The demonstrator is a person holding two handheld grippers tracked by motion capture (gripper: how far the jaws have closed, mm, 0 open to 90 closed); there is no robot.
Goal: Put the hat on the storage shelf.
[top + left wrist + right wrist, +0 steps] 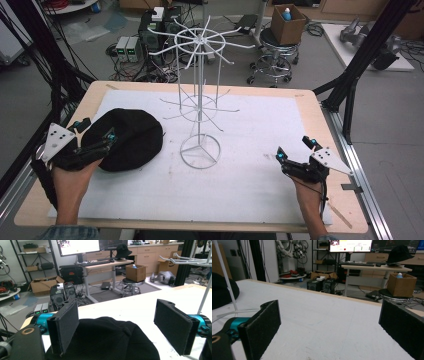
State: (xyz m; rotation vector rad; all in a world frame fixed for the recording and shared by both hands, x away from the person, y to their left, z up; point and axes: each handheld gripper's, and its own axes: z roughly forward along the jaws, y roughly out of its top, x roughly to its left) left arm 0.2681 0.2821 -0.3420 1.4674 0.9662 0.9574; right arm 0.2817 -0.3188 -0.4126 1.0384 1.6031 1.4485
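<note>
Left gripper view: left gripper [120, 325] wide open, black hat [105, 340] bottom cut off.

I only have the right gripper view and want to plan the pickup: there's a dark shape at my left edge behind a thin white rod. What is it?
Observer: A black hat, lying flat on the white mat, left of the white wire rack.
Operator: Where is the left gripper?
Observer: The left gripper is at the hat's near left edge, its jaws wide open on either side of the crown.
Operator: Is it gripping the hat?
Observer: No, the pads stand apart from the fabric.
</note>
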